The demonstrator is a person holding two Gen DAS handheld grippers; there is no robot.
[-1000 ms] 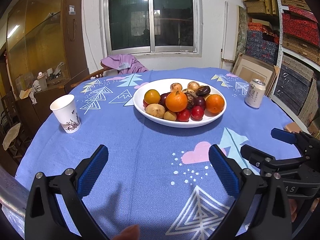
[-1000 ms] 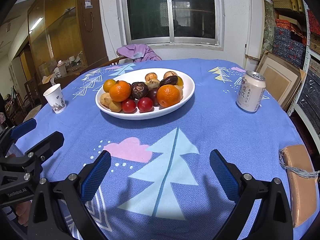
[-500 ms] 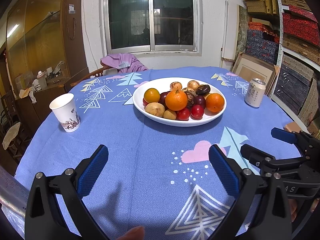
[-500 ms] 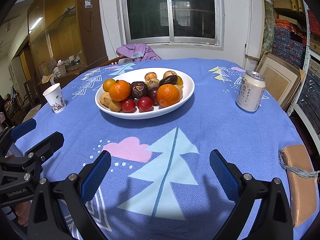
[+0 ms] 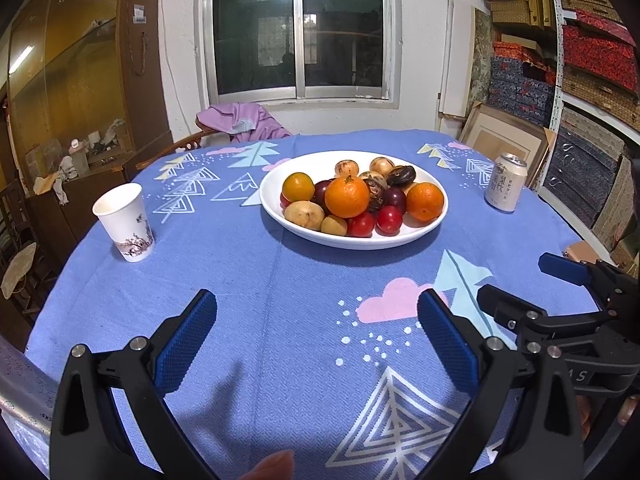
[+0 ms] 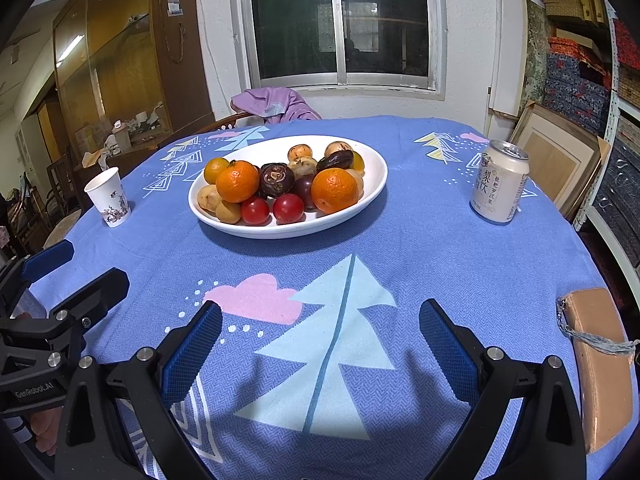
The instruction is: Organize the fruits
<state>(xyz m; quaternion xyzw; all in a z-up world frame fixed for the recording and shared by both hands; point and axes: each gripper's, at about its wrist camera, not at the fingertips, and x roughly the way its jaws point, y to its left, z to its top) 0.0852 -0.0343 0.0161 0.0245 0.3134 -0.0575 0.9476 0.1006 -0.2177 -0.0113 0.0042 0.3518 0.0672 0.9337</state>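
A white oval plate [image 5: 424, 232] [image 6: 360, 208] stands in the middle of the blue tablecloth, piled with fruit: two oranges [image 5: 346, 197] [image 6: 334, 191], red cherry tomatoes [image 5: 389, 219] [image 6: 288, 208], dark plums, brown longans and yellow-brown fruits. My left gripper [image 5: 318, 338] hovers open over the cloth, well short of the plate, holding nothing. My right gripper [image 6: 320, 344] is also open and empty, at a similar distance. Each gripper shows at the edge of the other's view.
A paper cup [image 5: 125, 222] [image 6: 108, 197] stands left of the plate. A drink can [image 5: 505, 188] [image 6: 499, 181] stands to its right. A tan pouch [image 6: 600, 364] lies at the table's right edge. A chair with purple cloth [image 5: 244, 122] is behind the table.
Both views have barely shifted; the plate sits a touch higher in the left wrist view. Both grippers stay open and empty.
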